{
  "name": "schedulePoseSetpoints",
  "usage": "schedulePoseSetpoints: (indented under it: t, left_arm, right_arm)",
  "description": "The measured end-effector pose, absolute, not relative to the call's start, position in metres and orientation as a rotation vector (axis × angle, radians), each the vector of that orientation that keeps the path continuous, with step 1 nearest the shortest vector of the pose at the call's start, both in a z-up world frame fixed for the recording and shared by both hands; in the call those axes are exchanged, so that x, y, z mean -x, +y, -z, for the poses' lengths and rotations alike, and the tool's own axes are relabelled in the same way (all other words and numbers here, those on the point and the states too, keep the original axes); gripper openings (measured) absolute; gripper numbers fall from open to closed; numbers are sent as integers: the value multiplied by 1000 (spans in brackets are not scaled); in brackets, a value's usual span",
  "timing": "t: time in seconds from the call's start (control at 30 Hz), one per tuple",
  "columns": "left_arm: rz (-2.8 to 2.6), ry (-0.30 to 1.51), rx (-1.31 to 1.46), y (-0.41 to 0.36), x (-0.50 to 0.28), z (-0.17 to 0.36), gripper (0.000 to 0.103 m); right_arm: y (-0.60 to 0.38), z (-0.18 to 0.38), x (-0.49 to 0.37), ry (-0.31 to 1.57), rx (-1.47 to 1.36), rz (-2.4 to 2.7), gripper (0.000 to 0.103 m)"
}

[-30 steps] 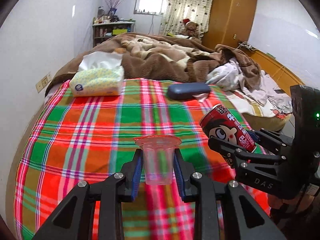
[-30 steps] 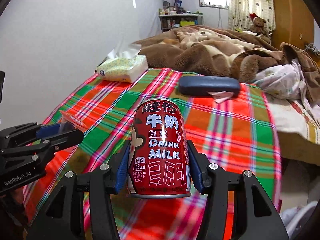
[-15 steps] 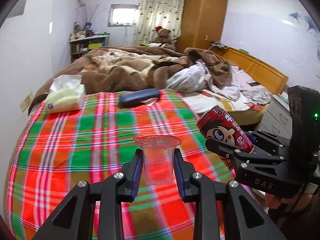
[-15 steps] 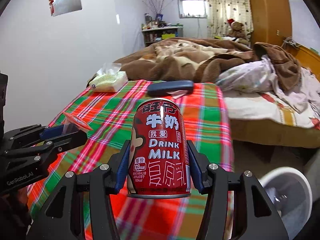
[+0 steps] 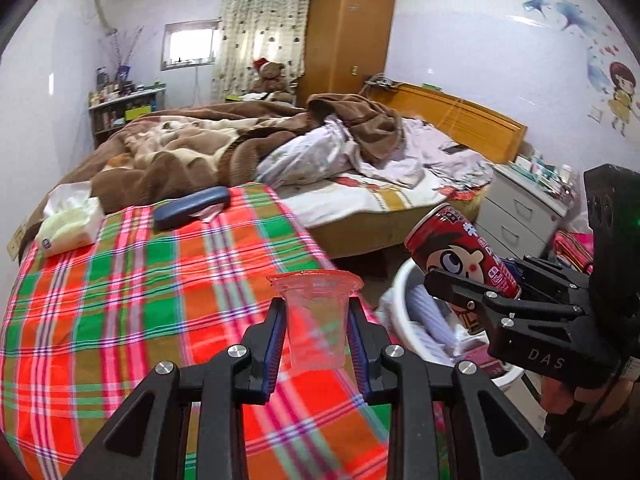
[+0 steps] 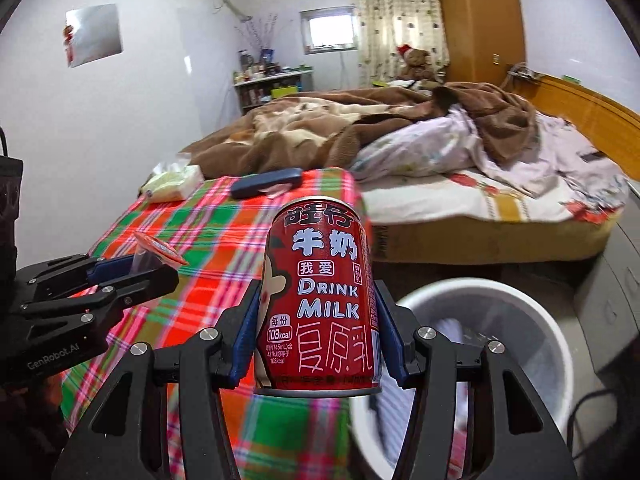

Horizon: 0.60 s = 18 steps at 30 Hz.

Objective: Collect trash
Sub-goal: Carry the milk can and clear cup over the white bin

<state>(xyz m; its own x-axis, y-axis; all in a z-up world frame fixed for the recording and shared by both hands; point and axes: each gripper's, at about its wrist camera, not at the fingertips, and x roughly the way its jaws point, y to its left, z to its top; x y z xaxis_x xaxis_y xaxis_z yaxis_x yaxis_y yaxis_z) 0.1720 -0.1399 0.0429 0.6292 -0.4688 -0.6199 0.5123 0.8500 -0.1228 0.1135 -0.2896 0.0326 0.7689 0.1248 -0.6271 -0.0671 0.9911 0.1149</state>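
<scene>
A clear plastic cup (image 5: 316,320) with a pink rim stands upright between the blue pads of my left gripper (image 5: 316,322), which is shut on it above the plaid bedspread (image 5: 120,300). My right gripper (image 6: 320,320) is shut on a red milk can (image 6: 322,300), held upright; that can (image 5: 460,256) shows at the right of the left wrist view. A white trash bin (image 6: 532,312) with a liner and white scraps inside stands on the floor below and right of the can. The left gripper (image 6: 132,272) with the cup (image 6: 150,258) appears at the left of the right wrist view.
A tissue pack (image 5: 68,220) and a dark blue case (image 5: 192,206) lie on the plaid spread. Behind are a brown blanket (image 5: 200,144), rumpled bedding, a wooden headboard (image 5: 460,116) and a wardrobe (image 5: 348,36). A white drawer unit (image 5: 516,216) stands beside the bin (image 5: 404,280).
Both grippers have swung right with the cup and the can still held. The views moved off the plaid spread toward the bed's edge, and the white bin has come into sight.
</scene>
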Motion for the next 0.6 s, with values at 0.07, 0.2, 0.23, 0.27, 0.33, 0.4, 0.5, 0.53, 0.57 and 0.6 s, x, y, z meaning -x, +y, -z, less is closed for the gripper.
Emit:
schedulePoseSetpoints:
  t: [0.07,0.2,0.23,0.27,0.33,0.4,0.5,0.53,0.57,0.6]
  left_arm:
    - [585,690,-78,-154,-166,-43,31]
    - [622,691,-94,-176,-157,-42,31]
    - [632,692,-95,-181,-156,-41,31]
    - [641,695,-95,-186,-155,-40,31]
    - [663,705,-103,-198,-152,-36,31]
    - [689,718,-112,-213,-148,-31,31]
    - [724,738,-121,-233,-143,-24,31]
    - [733,747,-126,-239,-143,-21,31]
    - [739,752,-128,-243,-142,-19,31]
    - [751,761,-130,-249,-141,-15,31]
  right_arm:
    - [-300,-33,-106,679,-100,-85,54]
    - [-321,-31,-91,678,-116,-28,54]
    - [-328,-29,-87,685,-128,-10,54]
    - [-334,-28,-85,691,-134,11,54]
    - [-345,-24,-80,700,-138,58,54]
    - [-353,-19,-76,710,-142,94,54]
    - [-370,-8,-72,741,-172,130,54]
    - [-373,-6,-69,747,-176,139,54]
    - [-377,-3,-68,755,-180,156,54]
    - [-381,1,-68,763,-182,173,54]
